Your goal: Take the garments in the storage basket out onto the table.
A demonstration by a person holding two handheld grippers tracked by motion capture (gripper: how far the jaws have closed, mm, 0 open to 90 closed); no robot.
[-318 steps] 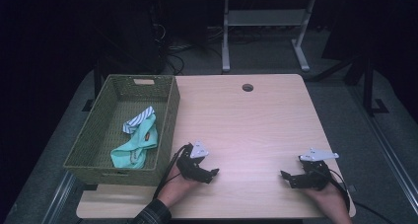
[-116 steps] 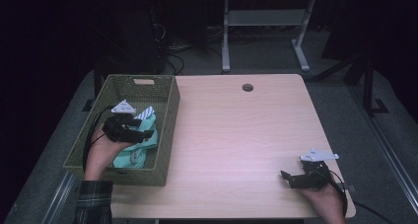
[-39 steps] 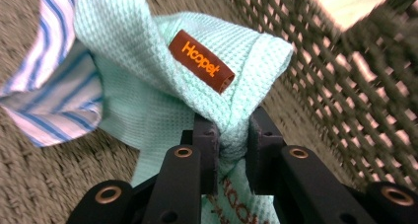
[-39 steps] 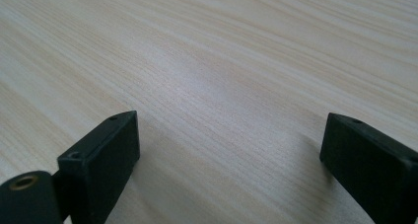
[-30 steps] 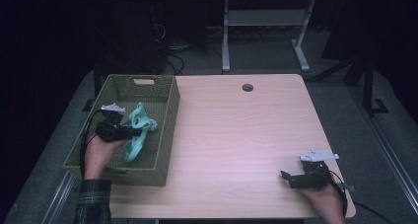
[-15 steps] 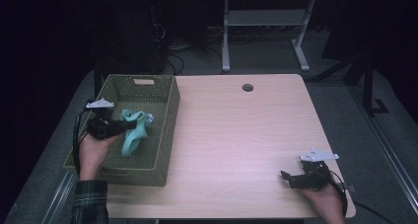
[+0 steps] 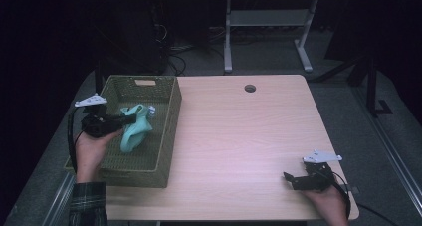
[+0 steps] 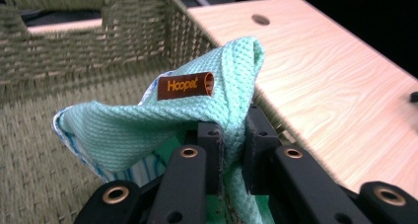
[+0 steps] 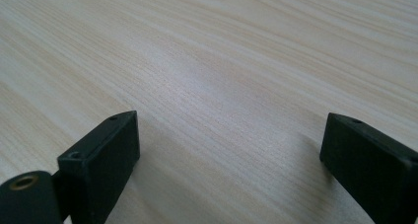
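Observation:
A mint-green waffle-weave cloth [image 7: 135, 130] with a brown label hangs above the green woven basket [image 7: 164, 136] at the table's left. My left gripper [image 7: 128, 120] is shut on a fold of the cloth [image 8: 162, 120], lifted clear of the basket floor. In the left gripper view [image 8: 231, 150] the jaws pinch the fabric tightly, and a blue-striped white edge shows under the mint cloth. My right gripper [image 7: 288, 178] rests near the table's front right corner. In the right gripper view [image 9: 229, 150] its jaws stand wide apart over bare wood, open and empty.
The light wooden table [image 7: 239, 136] has a round cable hole [image 7: 250, 88] at the back. The basket's wall [image 8: 162, 31] rises close around the held cloth. A metal stand's legs [image 7: 268, 42] and cables lie on the dark floor behind the table.
The left gripper has lifted the mint cloth up from the basket floor and drawn it slightly left and back. The right gripper has stayed still.

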